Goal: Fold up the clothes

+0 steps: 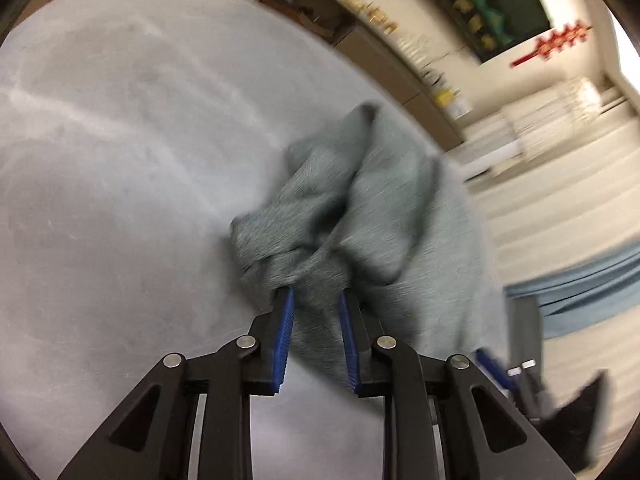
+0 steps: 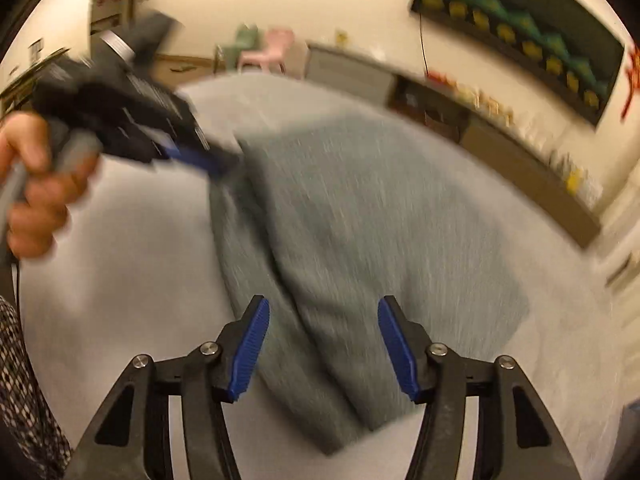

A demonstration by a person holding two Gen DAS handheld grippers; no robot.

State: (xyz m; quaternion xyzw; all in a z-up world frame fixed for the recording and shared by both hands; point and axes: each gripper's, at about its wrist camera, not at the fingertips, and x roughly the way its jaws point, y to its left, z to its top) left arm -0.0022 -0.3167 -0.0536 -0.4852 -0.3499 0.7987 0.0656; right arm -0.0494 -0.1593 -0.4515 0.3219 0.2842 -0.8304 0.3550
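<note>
Both tools differ: your left gripper (image 1: 316, 294) pinches a bunched corner of the grey-green garment (image 2: 360, 240) on the pale table (image 1: 120, 160), likely to carry a fold, while your right gripper (image 2: 324, 312) hangs spread above it.

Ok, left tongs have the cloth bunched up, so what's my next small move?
Probably close the right tongs on the cloth: they hang open over its near end, while the left tongs already pinch a bunched edge. Then both ends can be spread on the table.
</note>
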